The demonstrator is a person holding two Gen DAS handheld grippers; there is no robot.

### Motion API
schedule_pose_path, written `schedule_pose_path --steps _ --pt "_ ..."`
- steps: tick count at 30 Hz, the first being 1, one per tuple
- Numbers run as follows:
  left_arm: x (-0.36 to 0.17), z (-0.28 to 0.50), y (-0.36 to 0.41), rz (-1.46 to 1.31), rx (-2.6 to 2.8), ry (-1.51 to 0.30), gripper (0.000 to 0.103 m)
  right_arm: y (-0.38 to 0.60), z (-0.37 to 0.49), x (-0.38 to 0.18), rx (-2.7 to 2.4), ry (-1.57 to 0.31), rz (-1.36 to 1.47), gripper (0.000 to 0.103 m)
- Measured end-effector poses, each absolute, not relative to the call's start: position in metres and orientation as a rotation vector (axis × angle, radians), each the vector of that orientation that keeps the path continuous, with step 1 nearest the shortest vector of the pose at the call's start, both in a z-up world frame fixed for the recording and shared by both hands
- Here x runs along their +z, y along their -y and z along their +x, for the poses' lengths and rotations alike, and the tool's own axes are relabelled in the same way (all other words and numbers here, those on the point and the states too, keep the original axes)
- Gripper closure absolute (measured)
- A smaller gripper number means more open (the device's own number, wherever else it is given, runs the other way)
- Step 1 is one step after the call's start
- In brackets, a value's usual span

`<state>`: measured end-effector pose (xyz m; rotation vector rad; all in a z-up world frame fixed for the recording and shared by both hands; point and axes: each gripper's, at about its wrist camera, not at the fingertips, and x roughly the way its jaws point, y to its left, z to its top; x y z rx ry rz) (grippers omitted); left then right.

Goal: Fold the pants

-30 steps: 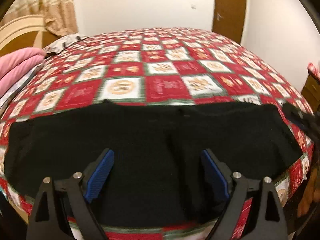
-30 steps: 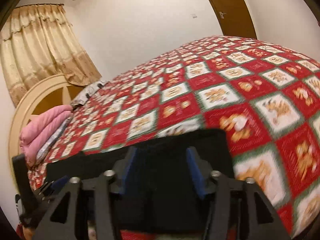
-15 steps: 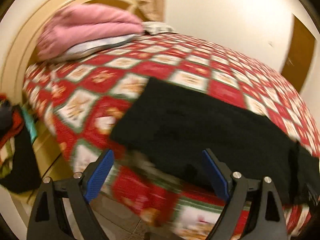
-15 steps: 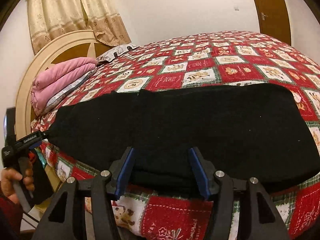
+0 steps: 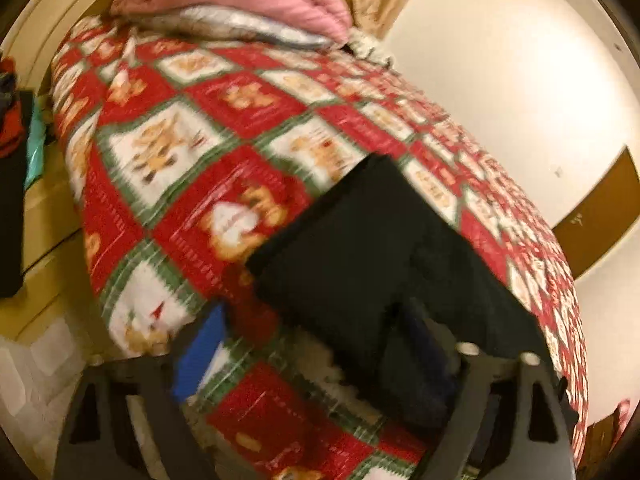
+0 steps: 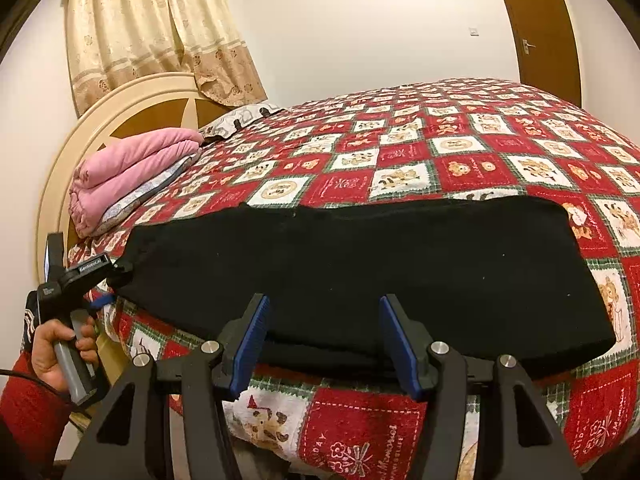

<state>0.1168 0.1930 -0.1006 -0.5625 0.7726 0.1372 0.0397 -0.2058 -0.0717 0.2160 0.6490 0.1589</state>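
The black pants point(image 6: 360, 264) lie flat and folded lengthwise across the near edge of the bed. My right gripper point(image 6: 324, 344) is open at the near edge, over the middle of the pants, holding nothing. My left gripper point(image 5: 312, 340) is open at the pants' left end point(image 5: 360, 260), its right finger over the black cloth and its left finger over the quilt. The left gripper also shows in the right wrist view point(image 6: 108, 276), at the pants' left corner. The left wrist view is blurred.
The bed has a red, white and green patchwork quilt point(image 6: 460, 152). A folded pink blanket point(image 6: 132, 168) lies by the round headboard point(image 6: 120, 112). A curtain point(image 6: 160, 28) hangs behind, and a brown door point(image 6: 544, 28) stands at the far right.
My left gripper has swung left from the pants' middle to their left end. My right gripper has pulled back from the right end to face the pants' middle.
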Motion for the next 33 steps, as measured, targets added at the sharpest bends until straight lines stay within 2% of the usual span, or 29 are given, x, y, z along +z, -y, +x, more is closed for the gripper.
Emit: schedule_pose_path --steps 1,7,8,10,17,24,33 --pt "-0.099 0.119 -0.191 -0.555 0.111 -0.774 0.041 0.207 0.04 -0.072 0.158 -0.649 0.222 0.044" --pt "-0.105 0.124 -0.2 -0.654 0.097 -0.769 0.044 0.212 0.041 -0.072 0.149 -0.654 0.248 0.044" --pt "-0.103 0.123 -0.202 -0.663 0.102 -0.764 0.05 0.212 0.041 -0.072 0.147 -0.656 0.25 0.044" --pt "-0.098 0.12 -0.201 -0.648 0.07 -0.754 0.078 0.216 0.042 -0.073 0.134 -0.657 0.26 0.044" --pt "-0.056 0.111 -0.17 -0.475 0.025 -0.649 0.08 0.247 0.04 -0.07 0.058 -0.636 0.374 0.044" --pt "0.002 0.093 -0.089 -0.199 -0.171 -0.506 0.08 0.279 0.037 -0.067 0.006 -0.611 0.469 0.044" --pt "0.009 0.068 0.04 -0.007 -0.517 -0.51 0.08 0.321 0.033 -0.062 -0.011 -0.575 0.581 0.044"
